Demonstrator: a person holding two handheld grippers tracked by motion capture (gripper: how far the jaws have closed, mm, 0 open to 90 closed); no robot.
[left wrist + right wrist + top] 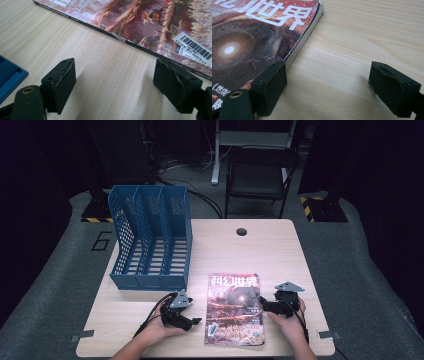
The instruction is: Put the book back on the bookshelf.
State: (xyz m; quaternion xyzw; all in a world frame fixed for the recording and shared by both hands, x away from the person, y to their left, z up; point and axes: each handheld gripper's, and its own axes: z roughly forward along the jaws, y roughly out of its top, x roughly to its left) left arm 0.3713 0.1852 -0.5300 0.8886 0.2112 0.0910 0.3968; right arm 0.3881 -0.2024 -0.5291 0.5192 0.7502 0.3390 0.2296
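Left gripper (181, 312) w/ jaws wide, nothing between, low by the near edge of the table (280, 245), just left of the magazine (235, 309). Right gripper (281, 304) also wide, nothing held, just beside the mag's right edge; in the right gripper view one pad (270, 86) looks to sit at or over that edge, can't tell if touching.

Mag flat near the middle of the near edge, cover up. Prob. light, thin, bendy, glossy so a bit slippery. Hard to pinch while flat: best to lift or slide one long edge first, then grab by the spine side so pages don't flop.

Blue file rack (150, 237) at the far left corner, 3 slots, well apart from mag. Nothing in between. Small round hole (241, 231) near the far edge.
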